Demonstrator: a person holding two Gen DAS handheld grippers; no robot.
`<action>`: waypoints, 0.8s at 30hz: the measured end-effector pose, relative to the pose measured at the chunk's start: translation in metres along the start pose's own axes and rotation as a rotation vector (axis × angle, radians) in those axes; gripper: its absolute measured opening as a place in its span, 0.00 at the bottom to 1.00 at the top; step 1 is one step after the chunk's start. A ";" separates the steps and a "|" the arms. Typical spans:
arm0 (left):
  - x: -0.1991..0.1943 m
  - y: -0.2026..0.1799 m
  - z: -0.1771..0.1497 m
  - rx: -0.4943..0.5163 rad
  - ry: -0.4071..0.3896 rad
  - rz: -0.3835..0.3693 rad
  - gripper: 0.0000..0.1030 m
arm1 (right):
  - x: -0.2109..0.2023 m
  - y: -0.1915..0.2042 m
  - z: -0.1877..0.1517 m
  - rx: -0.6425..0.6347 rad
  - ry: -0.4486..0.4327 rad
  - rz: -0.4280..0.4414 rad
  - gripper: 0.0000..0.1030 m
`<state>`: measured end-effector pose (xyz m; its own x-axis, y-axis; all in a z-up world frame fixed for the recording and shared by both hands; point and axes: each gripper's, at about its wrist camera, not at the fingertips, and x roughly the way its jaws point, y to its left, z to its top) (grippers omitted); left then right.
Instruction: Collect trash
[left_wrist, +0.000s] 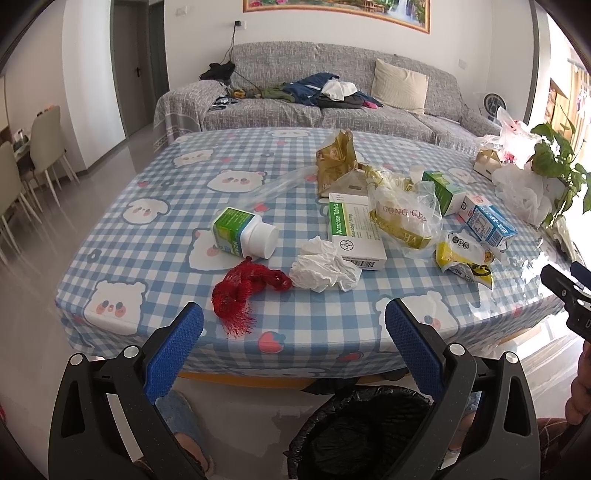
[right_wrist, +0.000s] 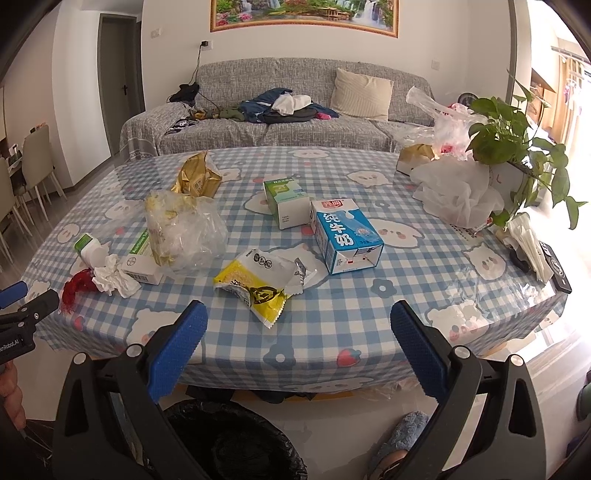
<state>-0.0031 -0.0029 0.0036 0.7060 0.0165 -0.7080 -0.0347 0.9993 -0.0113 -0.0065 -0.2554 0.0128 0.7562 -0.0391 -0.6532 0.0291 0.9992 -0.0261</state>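
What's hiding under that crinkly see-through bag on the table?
The clear plastic bag lies partly on the white-and-green Acarbose tablet box, covering its right edge. Yellow-gold wrapping shows through from inside. Anything else beneath it on the tablecloth cannot be seen.

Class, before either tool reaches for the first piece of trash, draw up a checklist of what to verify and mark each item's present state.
1. Left tool open, holding nothing: ok.
2. Right tool open, holding nothing: ok.
3. Lined bin open below the table edge: ok.
4. Crumpled tissue lying free, nothing on top: ok.
5. Yellow wrapper near the right tool, unobstructed: ok.
6. Milk carton emptied: cannot tell.
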 end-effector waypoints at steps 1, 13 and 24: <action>0.000 0.000 0.000 0.002 0.001 -0.001 0.94 | 0.000 0.000 0.000 0.001 0.000 0.000 0.93; -0.002 -0.002 -0.001 0.006 -0.003 0.001 0.93 | -0.004 0.002 0.000 -0.006 -0.005 0.011 0.93; -0.003 -0.002 -0.002 0.007 -0.003 0.002 0.93 | -0.003 0.004 0.000 -0.014 0.000 0.013 0.93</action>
<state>-0.0063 -0.0053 0.0047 0.7079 0.0189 -0.7061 -0.0315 0.9995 -0.0048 -0.0090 -0.2512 0.0148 0.7564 -0.0261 -0.6536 0.0099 0.9995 -0.0284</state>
